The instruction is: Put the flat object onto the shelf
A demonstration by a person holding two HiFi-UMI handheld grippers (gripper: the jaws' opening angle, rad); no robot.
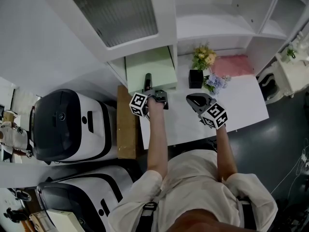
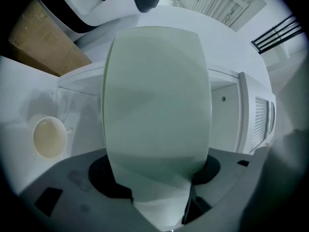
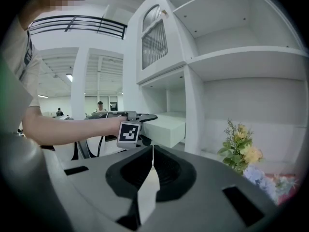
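Note:
The flat object (image 1: 150, 69) is a pale green slab lying level in the low left compartment of the white shelf (image 1: 212, 28), its near end sticking out. My left gripper (image 1: 153, 87) is shut on that near end. In the left gripper view the flat object (image 2: 157, 100) fills the middle and runs down between the jaws of my left gripper (image 2: 161, 197), with the shelf (image 2: 227, 110) behind it. My right gripper (image 1: 195, 99) hovers over the white table (image 1: 241, 105), shut and empty. The right gripper view shows my right gripper (image 3: 152, 151) with jaws together, and the flat object (image 3: 164, 127) to the left beyond it.
Yellow flowers (image 1: 203, 57), a small black pot (image 1: 195, 79), blue flowers (image 1: 216, 82) and a pink cloth (image 1: 231, 65) sit at the table's back. A brown board (image 1: 126, 129) and white machines (image 1: 67, 124) stand left. A round cream cup (image 2: 48, 137) shows left of the slab.

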